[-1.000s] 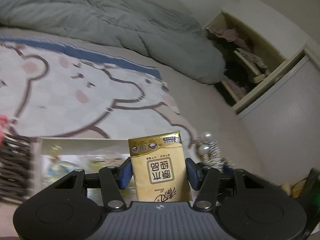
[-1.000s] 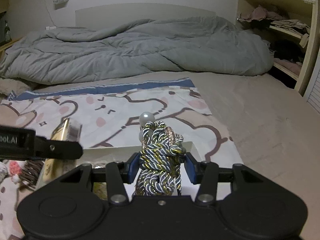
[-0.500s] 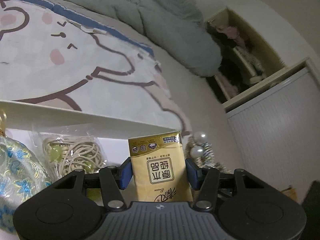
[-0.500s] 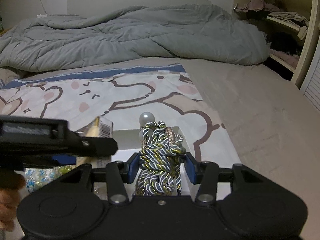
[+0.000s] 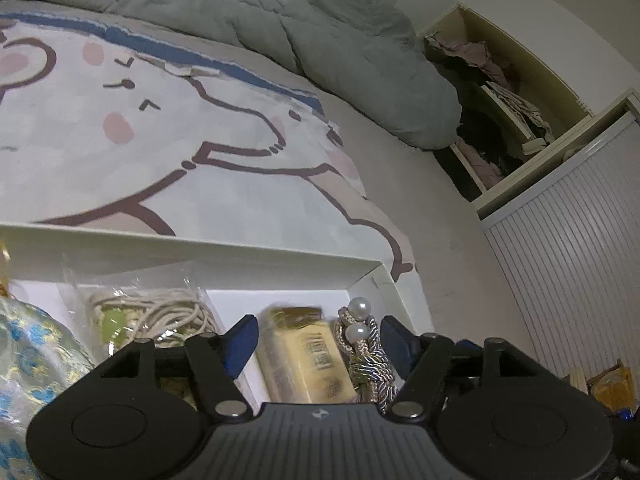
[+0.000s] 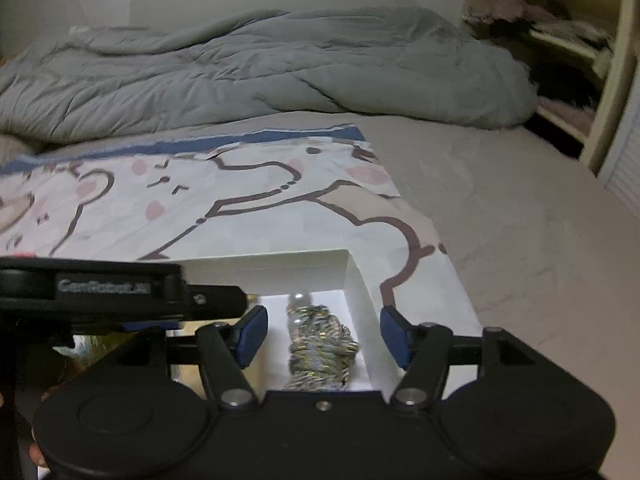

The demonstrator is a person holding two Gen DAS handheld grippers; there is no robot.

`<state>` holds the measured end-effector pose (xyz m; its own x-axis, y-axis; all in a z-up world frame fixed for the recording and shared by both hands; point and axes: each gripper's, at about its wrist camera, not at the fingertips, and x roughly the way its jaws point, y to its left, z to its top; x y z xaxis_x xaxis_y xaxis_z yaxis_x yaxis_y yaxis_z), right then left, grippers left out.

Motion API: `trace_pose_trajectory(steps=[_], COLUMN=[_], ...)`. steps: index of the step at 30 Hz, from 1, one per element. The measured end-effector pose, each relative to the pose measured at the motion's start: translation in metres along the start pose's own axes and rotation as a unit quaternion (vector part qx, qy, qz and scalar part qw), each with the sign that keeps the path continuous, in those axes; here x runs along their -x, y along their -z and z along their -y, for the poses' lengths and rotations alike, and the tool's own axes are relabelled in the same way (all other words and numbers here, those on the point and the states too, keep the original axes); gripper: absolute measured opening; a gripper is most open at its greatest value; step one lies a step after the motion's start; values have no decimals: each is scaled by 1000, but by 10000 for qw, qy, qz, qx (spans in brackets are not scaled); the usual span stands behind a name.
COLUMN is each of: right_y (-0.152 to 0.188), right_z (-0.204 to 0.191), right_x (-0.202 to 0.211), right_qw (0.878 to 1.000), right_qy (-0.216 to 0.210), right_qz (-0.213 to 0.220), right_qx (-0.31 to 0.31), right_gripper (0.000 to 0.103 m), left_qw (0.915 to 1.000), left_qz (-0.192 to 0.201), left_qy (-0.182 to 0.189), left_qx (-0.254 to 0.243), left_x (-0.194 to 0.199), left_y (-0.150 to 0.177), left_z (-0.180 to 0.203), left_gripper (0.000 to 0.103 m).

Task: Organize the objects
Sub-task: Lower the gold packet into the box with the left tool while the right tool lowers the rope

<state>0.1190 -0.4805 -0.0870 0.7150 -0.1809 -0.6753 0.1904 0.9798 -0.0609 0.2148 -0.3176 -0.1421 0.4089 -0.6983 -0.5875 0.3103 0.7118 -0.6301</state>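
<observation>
A white box (image 5: 192,246) lies on the bed, its right end seen in both views. In the left wrist view my left gripper (image 5: 320,340) hangs over that end, jaws opening, pads clear of the gold tissue pack (image 5: 306,358) now lying in the box between them. Beside the pack lies a braided cord with pearl beads (image 5: 366,350). In the right wrist view my right gripper (image 6: 322,334) is also opening, and the braided cord (image 6: 318,346) rests loose on the box (image 6: 362,280) floor between its blue pads. The left gripper's black body (image 6: 100,292) crosses on the left.
Inside the box also sit a bagged coil of cream string (image 5: 160,314) and a blue floral pouch (image 5: 36,356). The box rests on a cartoon-print sheet (image 6: 224,196). A grey duvet (image 6: 260,68) is heaped at the back. An open wardrobe shelf (image 5: 504,100) stands at right.
Both grippers came down over the box and spread their jaws. The tissue pack left the left pads and the braided cord left the right pads; both now lie in the box.
</observation>
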Motion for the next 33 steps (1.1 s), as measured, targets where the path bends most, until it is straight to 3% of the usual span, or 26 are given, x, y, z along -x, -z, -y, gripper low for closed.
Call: trace_pose_trajectory(steps=[5,9,13,15,19,26,33], right_y=[-1,2,10,15,18,16,11], right_z=[19,30,23,17,12,9,16], right_x=[11,14,2,-7,-17,-26,-14], right_qw=[9982,9930,9891,9880,9886,9926,9930], right_qy=[-192,-476,-468,-427,-264,218,30], right_qz=[-142,-568,-1184,-1390,-1417,-1079,-961], right_qx=[-551,-925,-743,-525,-432,-506,-684], right_gripper=[56,35,18,15,13,14,20], left_qw=[9998,9988,9974,9963,9918,9865,9826], left_qz=[9,8,76,54,45,-15,-3], left_qy=[-106,-241,-356,-467,-712,-981,-1151], left_qx=[-152,-415,-620,-722,-1057,-1312,-1455], left_x=[8,16,25,27,29,33,46], left_y=[-2,-2,-2,-1,0,-1,-3], left_z=[5,12,18,20,24,22,23], left_gripper=[66,66,66,66,66,66,66])
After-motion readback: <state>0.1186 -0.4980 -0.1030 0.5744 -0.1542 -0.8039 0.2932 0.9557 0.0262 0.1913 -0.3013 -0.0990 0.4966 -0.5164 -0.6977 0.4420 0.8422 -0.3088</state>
